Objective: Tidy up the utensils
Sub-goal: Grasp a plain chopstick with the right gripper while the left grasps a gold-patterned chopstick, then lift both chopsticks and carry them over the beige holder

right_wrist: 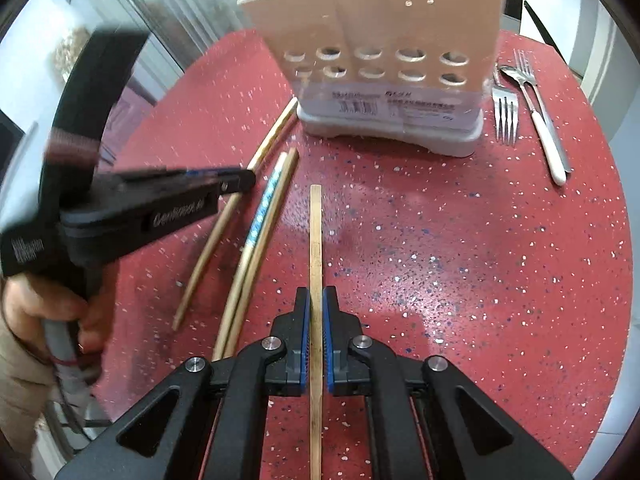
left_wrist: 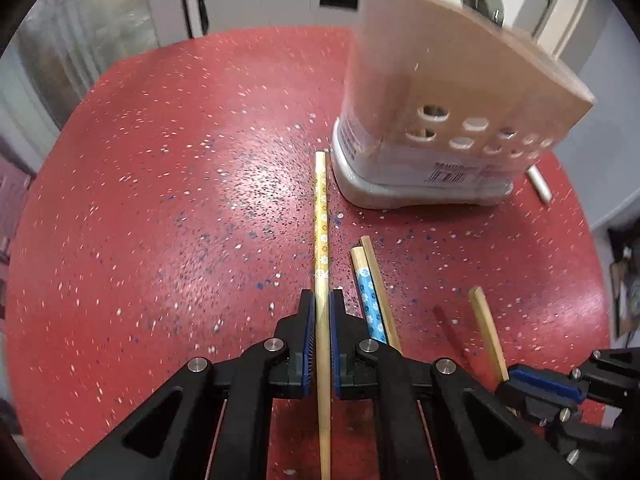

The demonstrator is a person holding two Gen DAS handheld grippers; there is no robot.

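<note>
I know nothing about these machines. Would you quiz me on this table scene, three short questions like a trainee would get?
1. True or false: each of the two tongs is shut on a chopstick.
2. Which chopstick do the left tongs grip? A) blue-patterned B) yellow-flowered C) plain
3. Fill in: beside the utensil holder, on the red table, lie forks and a ____.

Key:
1. True: the right tongs pinch the plain chopstick.
2. B, the yellow-flowered chopstick; the blue-patterned chopstick lies loose.
3. Spoon, next to a fork.
</note>
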